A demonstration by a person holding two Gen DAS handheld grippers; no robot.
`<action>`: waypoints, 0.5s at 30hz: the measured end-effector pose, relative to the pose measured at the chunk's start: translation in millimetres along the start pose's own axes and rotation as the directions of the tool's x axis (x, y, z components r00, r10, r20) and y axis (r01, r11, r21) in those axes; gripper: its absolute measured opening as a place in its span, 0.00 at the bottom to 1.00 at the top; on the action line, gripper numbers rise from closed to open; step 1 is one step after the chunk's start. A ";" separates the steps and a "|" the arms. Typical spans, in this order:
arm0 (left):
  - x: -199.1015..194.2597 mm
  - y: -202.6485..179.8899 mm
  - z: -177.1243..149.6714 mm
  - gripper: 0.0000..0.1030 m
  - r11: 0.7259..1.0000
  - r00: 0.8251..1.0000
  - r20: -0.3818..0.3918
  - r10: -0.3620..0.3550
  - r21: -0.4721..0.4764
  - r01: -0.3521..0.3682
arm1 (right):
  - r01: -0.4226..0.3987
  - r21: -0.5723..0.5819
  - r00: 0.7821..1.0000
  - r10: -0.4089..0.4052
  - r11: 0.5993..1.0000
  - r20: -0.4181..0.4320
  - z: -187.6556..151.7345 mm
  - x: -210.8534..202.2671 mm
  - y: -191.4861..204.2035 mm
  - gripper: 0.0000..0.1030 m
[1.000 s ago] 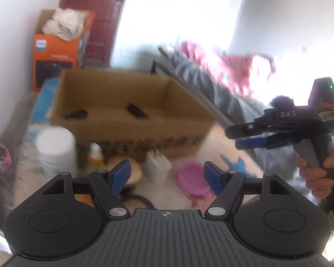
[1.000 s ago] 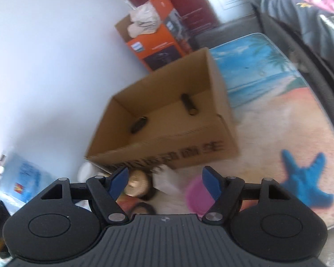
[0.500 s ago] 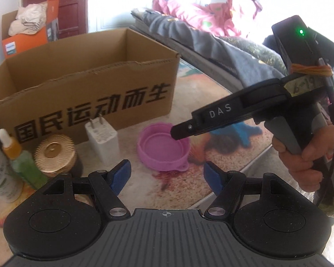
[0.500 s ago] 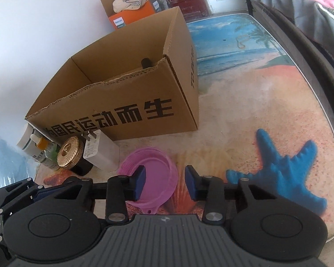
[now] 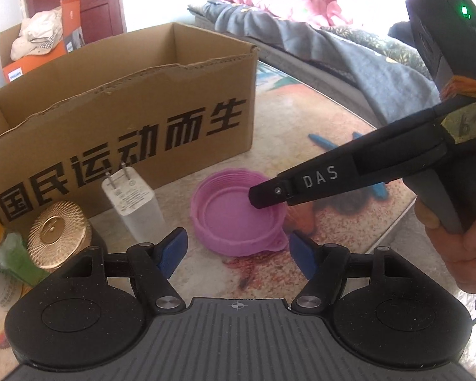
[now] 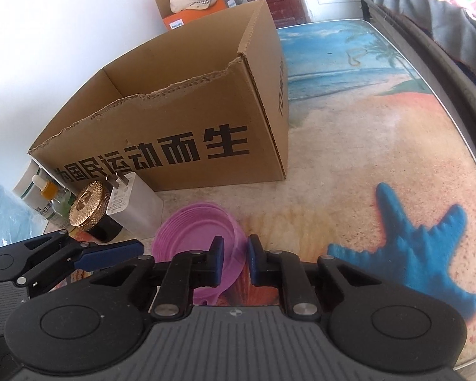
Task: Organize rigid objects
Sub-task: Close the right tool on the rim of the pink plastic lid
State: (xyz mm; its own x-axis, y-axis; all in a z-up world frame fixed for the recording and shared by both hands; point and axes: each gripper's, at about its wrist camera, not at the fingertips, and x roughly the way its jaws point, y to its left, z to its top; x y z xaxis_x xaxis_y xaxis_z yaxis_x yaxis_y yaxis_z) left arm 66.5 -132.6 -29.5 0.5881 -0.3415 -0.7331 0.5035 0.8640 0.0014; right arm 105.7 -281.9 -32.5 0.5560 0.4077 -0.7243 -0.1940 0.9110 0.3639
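At the left of the beach-print surface (image 6: 380,146), a small green dropper bottle with an orange cap (image 5: 3,247), a gold ribbed-lid jar (image 5: 58,233) and a white plug-in charger block (image 5: 131,203) stand just before the open brown cardboard box (image 5: 120,120). The left gripper (image 5: 236,249) hovers with its fingers spread and empty. The shallow pink plastic bowl (image 5: 234,212) lies beside the charger. The right gripper (image 6: 234,263) has just been closing its fingers, now clenched on the bowl's right-hand rim.
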 end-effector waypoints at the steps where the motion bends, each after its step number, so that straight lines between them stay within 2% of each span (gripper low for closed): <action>1: 1.6 -1.7 0.2 0.67 1.000 1.000 -0.002 0.006 0.008 -0.006 | -0.003 0.000 1.000 0.003 1.000 0.001 0.1 0.0 -0.2 0.16; 15: 11.3 -8.0 1.8 0.65 0.999 0.999 0.006 0.039 0.028 -0.039 | -0.006 0.015 1.000 0.006 1.000 0.026 -1.6 -2.9 -3.6 0.17</action>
State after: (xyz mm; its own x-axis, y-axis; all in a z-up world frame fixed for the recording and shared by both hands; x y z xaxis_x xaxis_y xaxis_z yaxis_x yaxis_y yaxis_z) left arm 70.3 -144.0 -36.6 0.6115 -0.3098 -0.7281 0.4973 0.8662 0.0491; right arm 103.5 -286.3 -32.7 0.5757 0.4113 -0.7067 -0.1850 0.9074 0.3774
